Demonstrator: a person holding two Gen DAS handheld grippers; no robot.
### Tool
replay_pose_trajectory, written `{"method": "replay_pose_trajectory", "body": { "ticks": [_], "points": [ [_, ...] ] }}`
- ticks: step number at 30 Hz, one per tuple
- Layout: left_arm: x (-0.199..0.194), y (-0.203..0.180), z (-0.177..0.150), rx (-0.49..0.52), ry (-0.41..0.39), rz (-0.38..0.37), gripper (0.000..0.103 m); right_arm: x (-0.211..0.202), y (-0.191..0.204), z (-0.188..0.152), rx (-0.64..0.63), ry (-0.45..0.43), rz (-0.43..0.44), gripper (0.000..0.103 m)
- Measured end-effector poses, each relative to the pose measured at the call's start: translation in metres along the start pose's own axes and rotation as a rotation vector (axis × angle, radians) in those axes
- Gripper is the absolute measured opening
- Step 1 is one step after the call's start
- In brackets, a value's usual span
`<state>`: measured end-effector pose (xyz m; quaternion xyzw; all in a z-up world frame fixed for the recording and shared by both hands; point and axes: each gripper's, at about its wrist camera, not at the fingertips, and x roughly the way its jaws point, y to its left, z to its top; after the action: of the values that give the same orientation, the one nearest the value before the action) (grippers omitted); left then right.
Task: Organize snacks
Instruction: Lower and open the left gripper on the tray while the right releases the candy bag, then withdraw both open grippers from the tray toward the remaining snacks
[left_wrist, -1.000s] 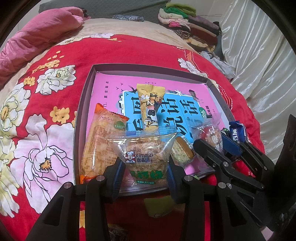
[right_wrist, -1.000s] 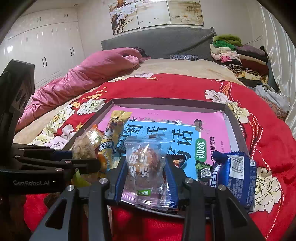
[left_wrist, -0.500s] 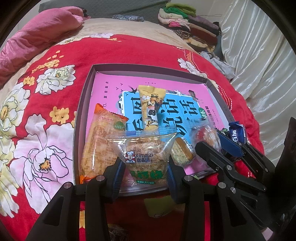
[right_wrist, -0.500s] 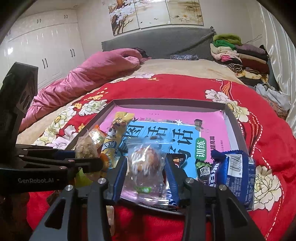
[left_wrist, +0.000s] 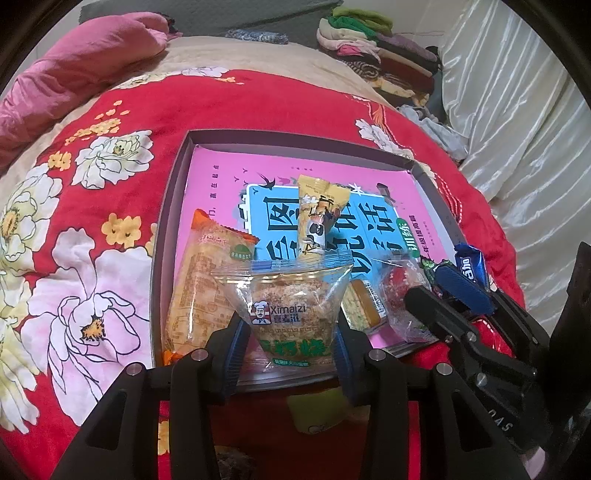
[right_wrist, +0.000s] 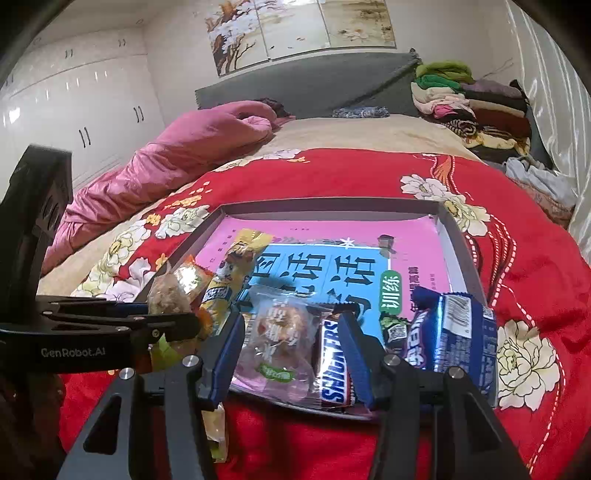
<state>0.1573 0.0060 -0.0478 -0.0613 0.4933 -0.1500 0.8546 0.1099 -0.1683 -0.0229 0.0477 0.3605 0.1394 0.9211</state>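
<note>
Left gripper clamps the Ximaizi packet at the tray's six o'clock edge. Right gripper jaws are opening around the clear pastry packet, pads clear.

A red floral blanket covered the bed; a crumpled pink quilt lay upper left, folded clothes stacked upper right, white wardrobe doors far left.

The room light was soft and even. The white wardrobe doors shone with small bright spots. The curtain looked washed out. Both pictures bent round at the edges, with black corners. Far things looked a little fuzzy.
</note>
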Motion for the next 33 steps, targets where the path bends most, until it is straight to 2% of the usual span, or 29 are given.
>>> {"method": "replay_pose_trajectory", "body": {
  "ticks": [9, 15, 21, 25, 33],
  "points": [
    [-0.005, 0.004, 0.004, -0.005, -0.026, 0.012, 0.051, -0.001, 0.004, 0.0, -0.006, 0.004, 0.015, 0.053],
    [-0.01, 0.006, 0.006, -0.009, -0.041, 0.007, 0.059, -0.002, 0.009, 0.0, -0.022, -0.003, 0.016, 0.053],
    [-0.015, 0.005, 0.008, -0.001, -0.057, 0.006, 0.063, -0.004, 0.008, 0.001, -0.019, -0.009, 0.012, 0.055],
    [-0.021, 0.007, 0.009, 0.005, -0.075, 0.005, 0.071, -0.006, 0.008, 0.002, -0.017, -0.013, 0.009, 0.056],
    [-0.034, 0.014, 0.012, -0.008, -0.108, 0.011, 0.075, -0.012, 0.005, 0.004, -0.006, -0.033, 0.01, 0.06]
  ]
}}
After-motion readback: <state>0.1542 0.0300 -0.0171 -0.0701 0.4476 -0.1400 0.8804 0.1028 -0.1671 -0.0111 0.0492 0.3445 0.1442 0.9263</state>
